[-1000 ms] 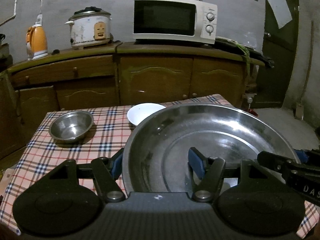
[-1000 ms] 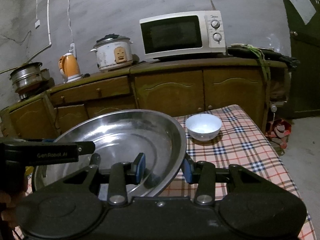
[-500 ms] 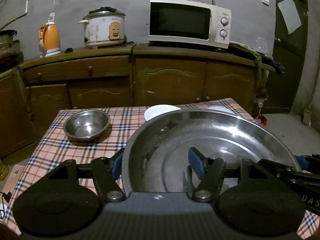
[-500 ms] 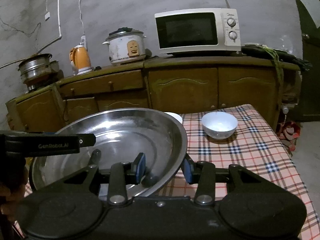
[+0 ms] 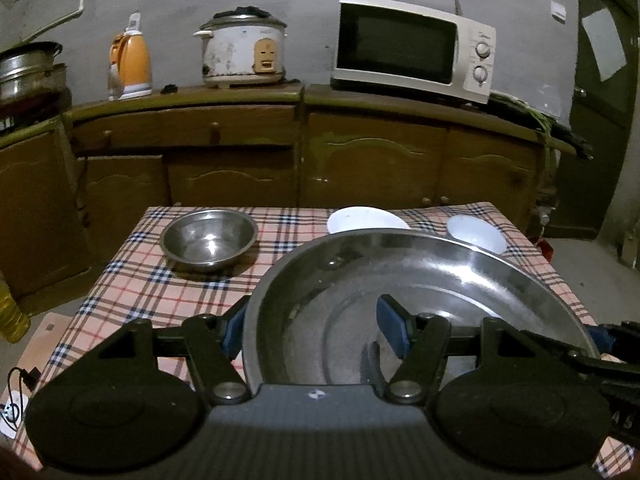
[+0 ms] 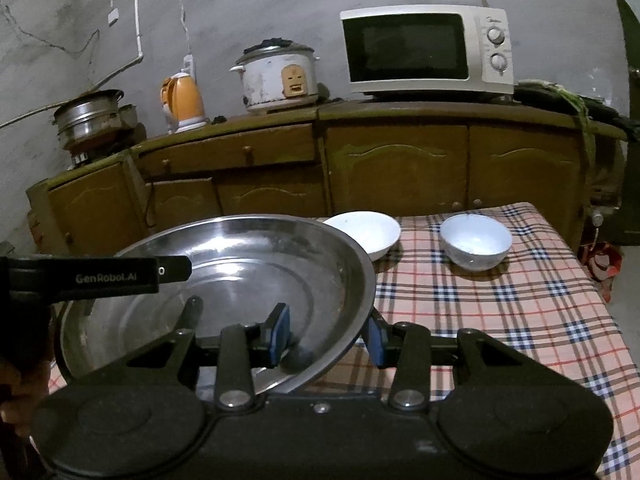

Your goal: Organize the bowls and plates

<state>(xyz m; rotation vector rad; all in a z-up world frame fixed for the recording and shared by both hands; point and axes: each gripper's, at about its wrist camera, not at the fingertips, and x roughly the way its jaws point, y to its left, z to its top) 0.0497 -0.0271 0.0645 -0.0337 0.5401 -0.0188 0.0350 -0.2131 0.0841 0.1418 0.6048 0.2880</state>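
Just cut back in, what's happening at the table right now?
A person has a large steel basin held from both sides: the left gripper straddles its left rim and the right gripper its right rim, one finger inside and one outside each. It sits over the near part of the checked tablecloth. Further back stand a small steel bowl, a white plate and a white bowl, none stacked yet.
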